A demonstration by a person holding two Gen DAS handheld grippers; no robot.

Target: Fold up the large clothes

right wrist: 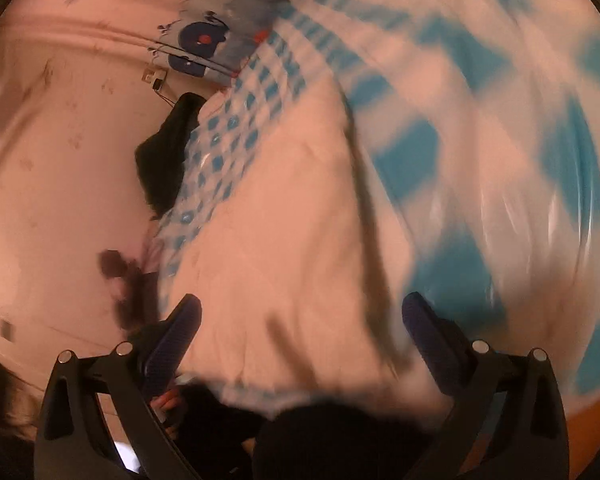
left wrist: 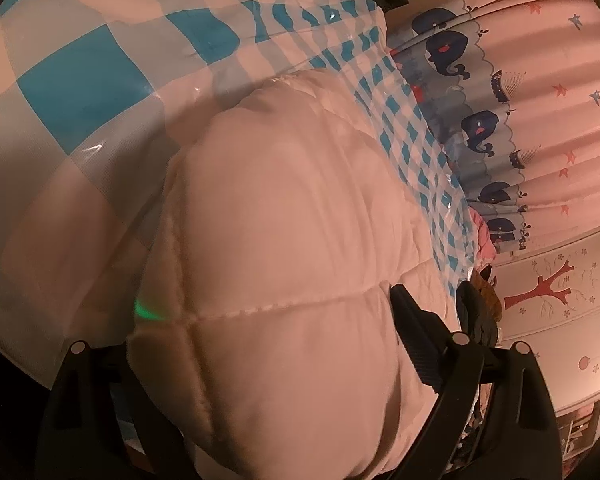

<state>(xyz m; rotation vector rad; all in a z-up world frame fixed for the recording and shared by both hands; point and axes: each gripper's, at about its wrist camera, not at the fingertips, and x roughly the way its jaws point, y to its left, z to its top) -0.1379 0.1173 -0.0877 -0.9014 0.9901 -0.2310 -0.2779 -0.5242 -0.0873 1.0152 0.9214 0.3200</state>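
Two claws, one garment, one covered bed, entered left to right as the views run.

Item 1, checked plastic cover: blue-and-white squares, glossy, spread under everything; judged to be there to keep the bedding clean and give a smooth sliding face for folding.

Item 2, pale quilted garment: padded, stitched in panels, bulked into a mound on the cover near the curtain-side edge. It rises between the fingers of the left claw, which is spread wide; the right-hand pad lies against the fabric, the other finger is hidden under the padding (so a pinch cannot be confirmed). The stance reads as a hold being let go or not yet taken.

Item 3, whale-print curtain: hangs just beside the bed edge.

Item 4, right claw: jaws parted to their widest, nothing between the pads, hovering over the garment's flat pale panel; picture blurred. Likely positioned to take a fresh edge for the next fold.

Item 5, dark cloth: slumped at the bed's far edge, apart from the garment.
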